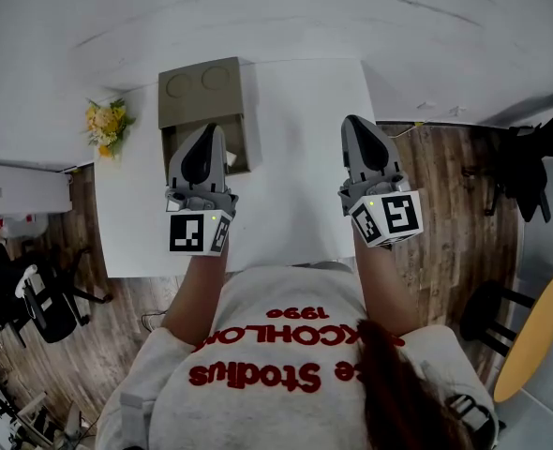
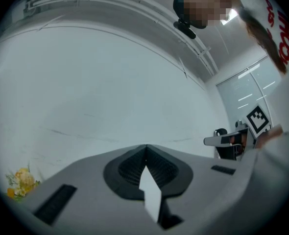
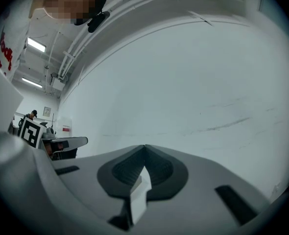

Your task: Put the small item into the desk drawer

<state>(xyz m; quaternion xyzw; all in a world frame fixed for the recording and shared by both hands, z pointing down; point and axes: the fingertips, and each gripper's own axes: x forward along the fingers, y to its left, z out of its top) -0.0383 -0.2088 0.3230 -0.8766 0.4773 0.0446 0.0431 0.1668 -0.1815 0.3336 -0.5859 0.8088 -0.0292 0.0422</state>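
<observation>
Left hand: the left gripper [image 1: 209,131] has its jaws pressed together with nothing between them. It hovers over the open drawer, nose about level and aimed at the white wall [image 2: 110,92].
Right hand: the right gripper [image 1: 353,122] is clenched on air too, out over the bare desk [image 1: 295,186], well apart from its partner.
Drawer unit [image 1: 201,90]: an olive box at the far left of the desk, with two round recesses on top.
Drawer [image 1: 251,146]: pulled out toward the person and mostly hidden under the left gripper.
Small item: neither gripper carries it. A pale speck [image 1: 231,157] shows in the drawer just beside the left gripper — possibly the item, but too small to tell.
Flowers [image 1: 106,125]: a yellow bunch off the desk's left edge, out of play.
Step in hand: by my reading, the drop-off looks done or nearly so, since both hands are empty and lifted.
Next move: probably closing up. One gripper would come down to the drawer's front and push it squarely into the box — straight, so the unit doesn't skid.
</observation>
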